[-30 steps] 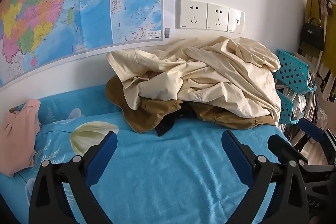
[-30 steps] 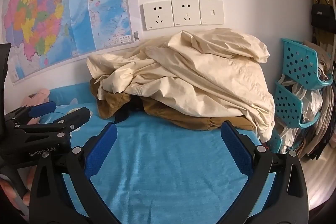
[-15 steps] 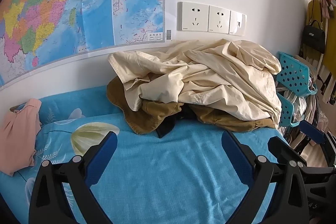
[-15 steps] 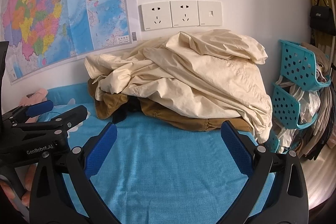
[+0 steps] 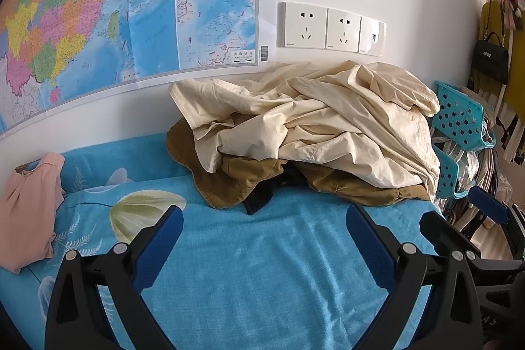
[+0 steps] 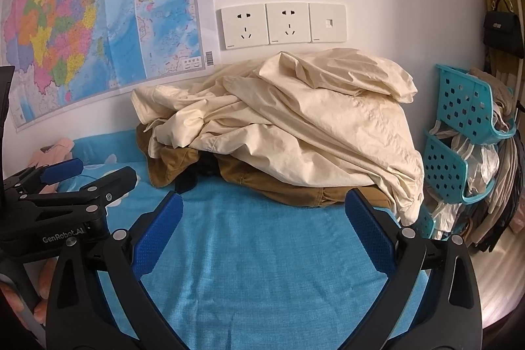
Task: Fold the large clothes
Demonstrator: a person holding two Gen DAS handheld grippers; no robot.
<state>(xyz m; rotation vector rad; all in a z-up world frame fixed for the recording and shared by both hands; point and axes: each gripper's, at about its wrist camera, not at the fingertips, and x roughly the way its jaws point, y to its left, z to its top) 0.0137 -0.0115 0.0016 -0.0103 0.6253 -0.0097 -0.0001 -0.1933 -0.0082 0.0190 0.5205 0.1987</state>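
Observation:
A heap of crumpled clothes lies against the wall at the far side of the blue bed. A cream garment (image 5: pixel 315 127) (image 6: pixel 295 123) lies on top, a brown garment (image 5: pixel 236 182) (image 6: pixel 170 163) lies under it, and a dark piece (image 5: pixel 259 202) pokes out below. My left gripper (image 5: pixel 264 232) is open and empty, over the bedsheet short of the heap. My right gripper (image 6: pixel 264 228) is open and empty, also short of the heap. The left gripper shows at the left of the right wrist view (image 6: pixel 88 176).
A folded pink garment (image 5: pixel 26 212) lies at the bed's left. Teal plastic baskets (image 6: pixel 459 127) with bags stand right of the bed. A map (image 5: pixel 115 9) and wall sockets (image 6: pixel 282 25) are on the wall behind. The blue bedsheet (image 5: pixel 262 268) lies below the grippers.
Both grippers have risen slightly and eased a little toward the heap. Both stay open and empty. The clothes have not moved.

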